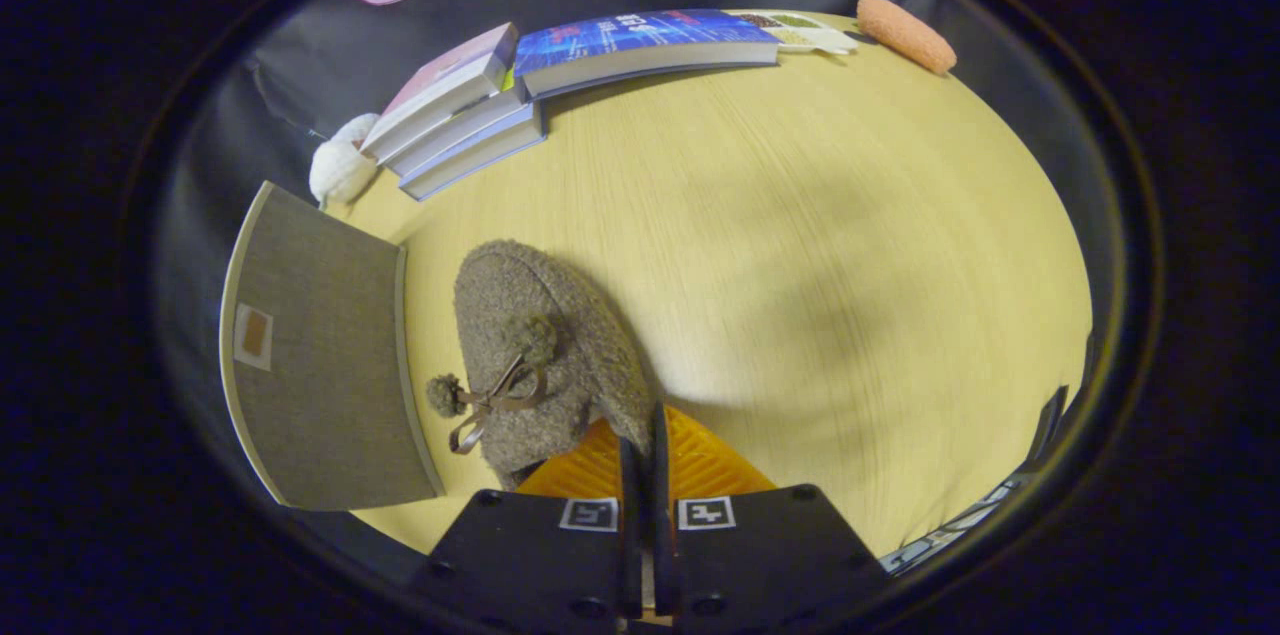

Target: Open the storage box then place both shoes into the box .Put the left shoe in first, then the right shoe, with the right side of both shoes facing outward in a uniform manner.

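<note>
the wooden table (800, 245) takes up most of the scene, pale and bare across its middle. at its near left edge stands the grey storage box (320, 365), its fabric lid panel facing up with a small tag on it; whether that lid is open or down i cannot tell from here. along the far side lies a row of books (560, 75), with a white plush toy (340, 170) at their left end and an orange sponge (905, 33) off toward the far right corner.

just right of the box sits a fuzzy brown shoe (540, 345) with a bow and pompoms, toe pointing away. the gripper (646, 460) has its two orange fingers (590, 465) drawn nearly together, pinching the shoe's heel edge between them, so it looks clamped on the shoe.

judged from this, the step in hand is carrying a shoe to the box; which shoe it is i cannot say. next the shoe needs lifting, swinging left over the box opening, and turning so its right side faces outward before release
</note>
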Demonstrator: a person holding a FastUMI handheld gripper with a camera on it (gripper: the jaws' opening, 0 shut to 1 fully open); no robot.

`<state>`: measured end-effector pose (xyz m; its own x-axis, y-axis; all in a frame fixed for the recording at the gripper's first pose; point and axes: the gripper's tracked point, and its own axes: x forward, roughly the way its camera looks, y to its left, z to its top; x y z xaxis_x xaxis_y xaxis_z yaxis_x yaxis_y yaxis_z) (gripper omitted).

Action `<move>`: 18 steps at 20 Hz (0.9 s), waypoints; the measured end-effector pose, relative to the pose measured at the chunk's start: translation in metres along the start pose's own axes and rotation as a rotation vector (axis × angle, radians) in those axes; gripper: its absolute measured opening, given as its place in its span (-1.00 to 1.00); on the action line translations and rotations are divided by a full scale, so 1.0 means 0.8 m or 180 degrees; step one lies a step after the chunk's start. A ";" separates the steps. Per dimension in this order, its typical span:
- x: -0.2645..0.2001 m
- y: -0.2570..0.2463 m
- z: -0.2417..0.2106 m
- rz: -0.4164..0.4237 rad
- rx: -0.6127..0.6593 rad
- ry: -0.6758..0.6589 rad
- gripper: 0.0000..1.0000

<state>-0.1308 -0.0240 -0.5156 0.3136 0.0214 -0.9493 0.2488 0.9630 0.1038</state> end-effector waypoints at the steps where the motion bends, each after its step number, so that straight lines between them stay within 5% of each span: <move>1: -0.003 0.004 -0.001 0.0038 0.0029 0.0006 -0.84; 8: -0.089 0.077 0.057 0.0745 0.0674 -0.0253 -0.84; 13: -0.171 0.168 0.127 0.1220 0.0568 -0.0680 -0.84; 18: -0.212 0.263 0.131 0.1631 0.0433 -0.0649 -0.85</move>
<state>-0.0358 0.1468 -0.3021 0.5927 0.4114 -0.6924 0.1299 0.7996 0.5863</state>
